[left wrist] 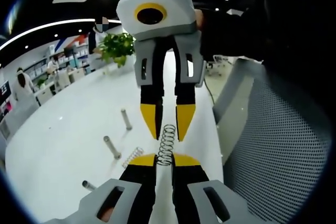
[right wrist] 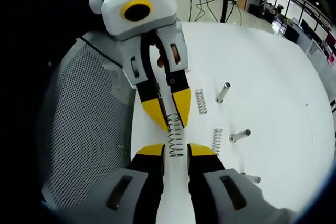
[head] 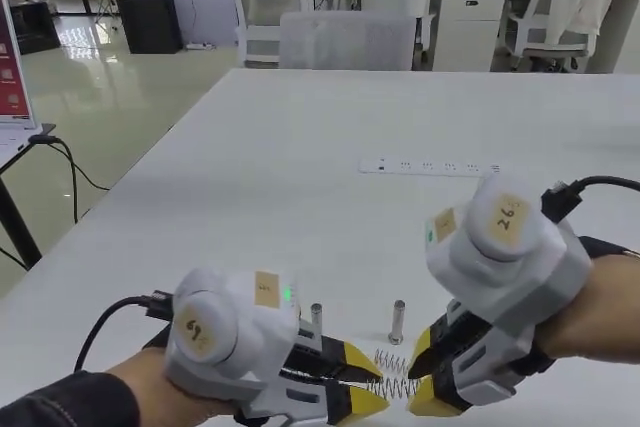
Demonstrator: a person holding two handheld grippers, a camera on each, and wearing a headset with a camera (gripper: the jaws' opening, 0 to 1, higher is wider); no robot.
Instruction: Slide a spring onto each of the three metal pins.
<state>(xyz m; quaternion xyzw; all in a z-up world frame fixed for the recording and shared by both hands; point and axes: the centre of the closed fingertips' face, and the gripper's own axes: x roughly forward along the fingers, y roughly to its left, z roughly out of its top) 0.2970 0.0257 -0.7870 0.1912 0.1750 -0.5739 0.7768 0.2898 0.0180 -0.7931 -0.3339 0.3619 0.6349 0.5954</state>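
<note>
The spring (head: 392, 372) hangs level just above the near edge of the white counter (head: 300, 197), stretched between the two grippers. The left gripper (head: 375, 385) is closed on its left end and the right gripper (head: 415, 385) on its right end, their yellow-tipped jaws pointing at each other.

Just beyond it, two metal pins stand upright on the counter, one pin (head: 316, 319) to the left and the other pin (head: 397, 320) to the right. In the right gripper view a first loose spring (right wrist: 200, 100) and a second loose spring (right wrist: 217, 140) lie flat beside the pins, none of which carries a spring.

Farther back on the counter lies a white power strip (head: 430, 166). A grey mesh chair (right wrist: 84, 129) sits at the counter's near edge.
</note>
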